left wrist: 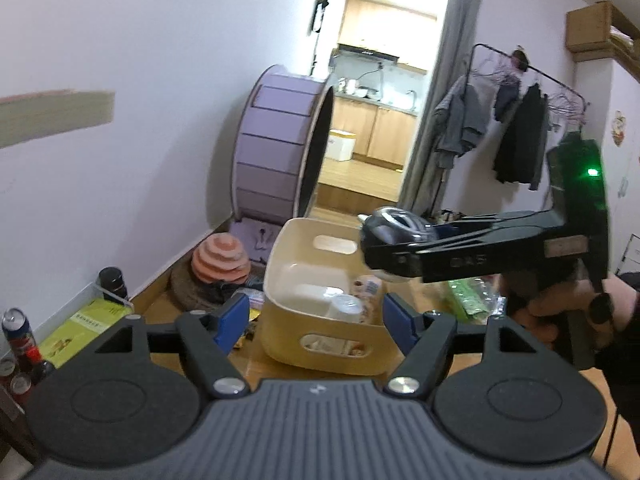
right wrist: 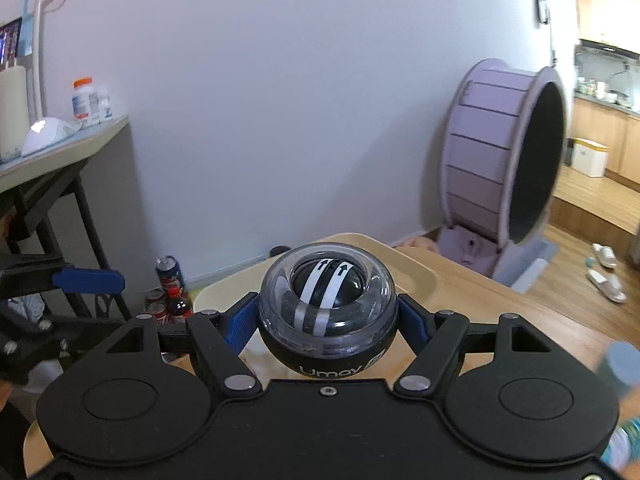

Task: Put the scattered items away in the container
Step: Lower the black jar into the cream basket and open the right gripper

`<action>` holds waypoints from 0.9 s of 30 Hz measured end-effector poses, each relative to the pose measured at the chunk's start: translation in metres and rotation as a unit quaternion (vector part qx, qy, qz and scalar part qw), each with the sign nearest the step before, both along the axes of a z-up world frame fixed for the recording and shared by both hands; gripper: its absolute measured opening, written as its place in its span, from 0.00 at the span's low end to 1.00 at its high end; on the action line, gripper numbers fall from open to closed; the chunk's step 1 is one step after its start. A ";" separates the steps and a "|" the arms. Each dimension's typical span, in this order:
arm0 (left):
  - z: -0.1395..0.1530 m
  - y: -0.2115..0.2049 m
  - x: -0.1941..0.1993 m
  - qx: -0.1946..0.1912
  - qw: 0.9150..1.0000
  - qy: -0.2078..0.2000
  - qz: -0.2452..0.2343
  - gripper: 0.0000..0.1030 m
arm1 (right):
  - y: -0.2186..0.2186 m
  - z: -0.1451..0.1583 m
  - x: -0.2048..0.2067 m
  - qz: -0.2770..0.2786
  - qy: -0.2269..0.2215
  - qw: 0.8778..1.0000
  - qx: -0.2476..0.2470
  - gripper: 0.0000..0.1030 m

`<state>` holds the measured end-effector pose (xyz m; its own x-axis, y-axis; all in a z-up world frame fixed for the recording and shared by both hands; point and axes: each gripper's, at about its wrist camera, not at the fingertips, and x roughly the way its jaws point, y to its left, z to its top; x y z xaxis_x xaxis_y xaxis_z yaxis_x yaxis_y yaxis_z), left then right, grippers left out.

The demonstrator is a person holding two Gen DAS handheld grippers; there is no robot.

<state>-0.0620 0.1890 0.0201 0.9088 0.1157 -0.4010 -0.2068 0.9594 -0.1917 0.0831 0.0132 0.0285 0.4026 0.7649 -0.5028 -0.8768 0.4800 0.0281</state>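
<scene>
- Gyro ball [right wrist: 327,309] (clear dome, black-and-white rotor): clamped between the blue pads of the right hand-held gripper [right wrist: 327,322], held in the air just above the near-right rim of the container.
- Container [left wrist: 280,264]: cream bin on the wooden desk [right wrist: 500,308], already holding a white cup [left wrist: 347,307] and a small printed packet [left wrist: 370,289].
- Left hand-held gripper [left wrist: 311,322]: released, nothing between the pads, hovering at the bin's near side.
- Step, as I read it: carrying the ball to the bin, drop not yet done.
- Next move calls for: get the ball over the open centre, lower it, then release; it's round, so it may roll onto the cup.
- Green packet [left wrist: 468,294] lies right of the bin, probably next.
</scene>
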 end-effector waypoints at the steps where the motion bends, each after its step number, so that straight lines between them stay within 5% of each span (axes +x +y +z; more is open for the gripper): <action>1: 0.000 0.001 0.001 0.000 1.000 0.002 0.006 0.70 | 0.010 -0.003 0.003 0.005 0.002 1.000 -0.006 0.69; 15: -0.004 0.005 0.006 -0.011 1.000 0.011 0.003 0.70 | 0.078 -0.046 0.027 0.003 0.059 0.992 -0.111 0.69; 19: -0.006 0.004 0.007 -0.010 1.000 0.012 -0.002 0.70 | 0.069 -0.027 0.017 -0.006 0.020 0.997 -0.071 0.92; 27: -0.006 -0.006 0.005 -0.016 0.999 0.009 -0.027 0.70 | 0.002 0.004 0.006 -0.035 0.001 0.999 -0.035 0.92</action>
<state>-0.0568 0.1833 0.0136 0.9063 0.0543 -0.4191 -0.1590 0.9626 -0.2192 0.0891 0.0155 0.0321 0.4519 0.6984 -0.5550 -0.8416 0.5401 -0.0055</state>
